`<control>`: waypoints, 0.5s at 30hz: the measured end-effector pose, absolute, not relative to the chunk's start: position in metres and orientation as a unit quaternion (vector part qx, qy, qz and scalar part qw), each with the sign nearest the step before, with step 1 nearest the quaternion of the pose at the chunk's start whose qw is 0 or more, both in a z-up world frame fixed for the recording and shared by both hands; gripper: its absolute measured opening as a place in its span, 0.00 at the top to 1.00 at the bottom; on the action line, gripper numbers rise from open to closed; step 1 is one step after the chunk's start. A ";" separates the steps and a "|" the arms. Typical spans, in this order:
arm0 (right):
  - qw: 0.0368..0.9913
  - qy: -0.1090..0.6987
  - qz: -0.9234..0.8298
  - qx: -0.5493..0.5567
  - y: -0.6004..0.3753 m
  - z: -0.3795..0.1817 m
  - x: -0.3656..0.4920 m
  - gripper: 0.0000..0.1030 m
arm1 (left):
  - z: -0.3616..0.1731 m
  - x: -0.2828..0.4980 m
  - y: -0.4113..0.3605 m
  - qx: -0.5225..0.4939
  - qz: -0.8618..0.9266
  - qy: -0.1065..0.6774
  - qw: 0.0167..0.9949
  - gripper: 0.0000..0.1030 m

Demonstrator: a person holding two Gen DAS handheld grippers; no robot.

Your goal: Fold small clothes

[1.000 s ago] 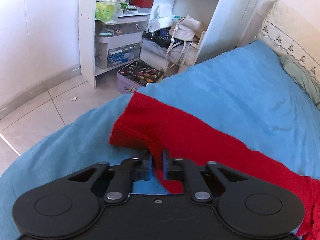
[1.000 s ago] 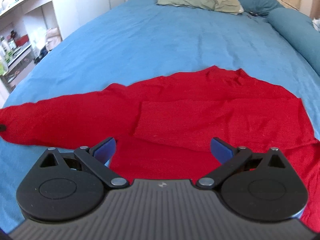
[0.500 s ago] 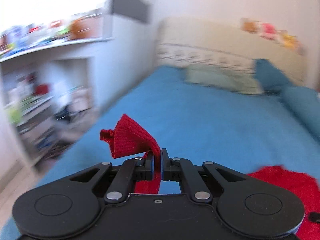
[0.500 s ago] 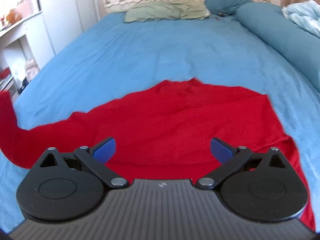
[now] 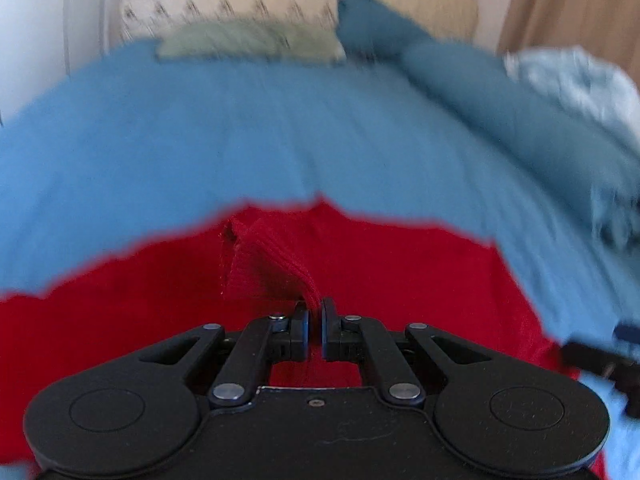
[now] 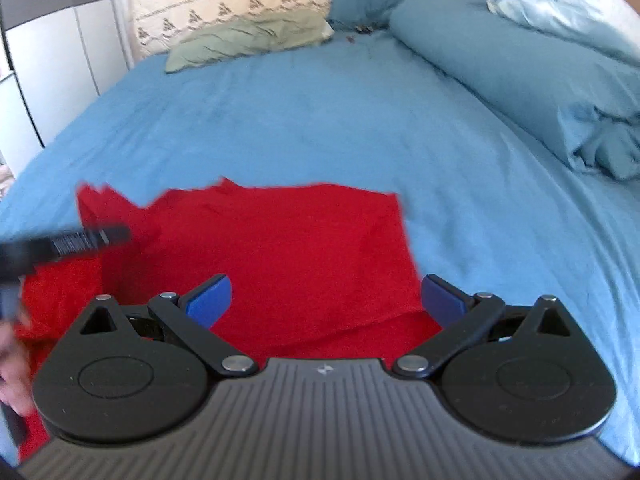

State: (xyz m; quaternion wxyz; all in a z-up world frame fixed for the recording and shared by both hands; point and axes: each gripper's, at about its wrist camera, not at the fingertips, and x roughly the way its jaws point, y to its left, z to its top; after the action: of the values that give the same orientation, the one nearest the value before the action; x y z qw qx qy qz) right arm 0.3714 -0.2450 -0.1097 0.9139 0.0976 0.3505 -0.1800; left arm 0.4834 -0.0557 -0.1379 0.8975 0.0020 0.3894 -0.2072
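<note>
Left claw (image 5: pixel 315 320), pinching the sleeve (image 5: pixel 272 264), has swung it in over the sweater (image 6: pixel 280 248) ahead on the bed (image 6: pixel 320 120); release comes next. Right claw (image 6: pixel 325 298) hovers spread, empty.

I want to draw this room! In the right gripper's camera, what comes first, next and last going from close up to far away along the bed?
Right gripper → red sweater → blue sheet → green pillow → patterned cream pillow.
</note>
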 end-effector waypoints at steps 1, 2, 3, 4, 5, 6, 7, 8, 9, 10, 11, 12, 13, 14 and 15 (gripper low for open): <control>0.912 0.356 -0.175 0.100 -0.254 -0.115 0.372 0.00 | -0.147 0.483 -0.062 0.012 -0.207 0.397 0.894 0.95; 0.911 0.362 -0.171 0.101 -0.262 -0.120 0.373 0.00 | -0.155 0.481 -0.068 0.024 -0.207 0.404 0.891 0.94; 0.909 0.368 -0.166 0.102 -0.267 -0.125 0.373 0.00 | -0.159 0.480 -0.071 0.031 -0.207 0.408 0.889 0.93; 0.908 0.374 -0.160 0.103 -0.272 -0.129 0.375 0.00 | -0.161 0.478 -0.073 0.035 -0.206 0.408 0.888 0.83; 0.907 0.378 -0.155 0.105 -0.274 -0.131 0.377 0.00 | -0.161 0.477 -0.073 0.037 -0.209 0.407 0.888 0.64; 0.906 0.381 -0.149 0.109 -0.277 -0.133 0.379 0.00 | -0.161 0.472 -0.068 0.036 -0.213 0.406 0.888 0.53; 0.906 0.384 -0.140 0.115 -0.278 -0.132 0.383 0.00 | -0.158 0.468 -0.063 0.034 -0.216 0.404 0.888 0.33; 0.906 0.385 -0.133 0.118 -0.272 -0.132 0.386 0.00 | -0.152 0.462 -0.060 0.032 -0.214 0.401 0.890 0.26; 0.907 0.386 -0.123 0.119 -0.268 -0.131 0.390 0.00 | -0.148 0.457 -0.052 0.031 -0.211 0.399 0.892 0.26; 0.908 0.386 -0.111 0.118 -0.263 -0.128 0.397 0.00 | -0.145 0.453 -0.047 0.033 -0.207 0.400 0.892 0.26; 0.910 0.387 -0.097 0.114 -0.258 -0.126 0.402 0.00 | -0.141 0.448 -0.038 0.036 -0.197 0.404 0.893 0.25; 0.911 0.390 -0.081 0.107 -0.250 -0.124 0.409 0.00 | -0.138 0.443 -0.028 0.040 -0.182 0.407 0.894 0.25; 0.913 0.392 -0.064 0.095 -0.240 -0.122 0.417 0.00 | -0.135 0.439 -0.016 0.042 -0.169 0.409 0.896 0.25; 0.914 0.395 -0.047 0.079 -0.229 -0.121 0.424 0.00 | -0.132 0.437 -0.001 0.045 -0.152 0.411 0.898 0.25; 0.915 0.398 -0.027 0.060 -0.215 -0.121 0.433 0.00 | -0.130 0.436 0.011 0.049 -0.136 0.413 0.899 0.25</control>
State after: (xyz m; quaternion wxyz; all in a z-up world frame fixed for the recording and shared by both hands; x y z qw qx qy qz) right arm 0.4332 -0.2153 -0.1209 0.9152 0.0597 0.3978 -0.0266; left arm 0.4361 0.0107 -0.1304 0.8991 0.0494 0.4130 -0.1362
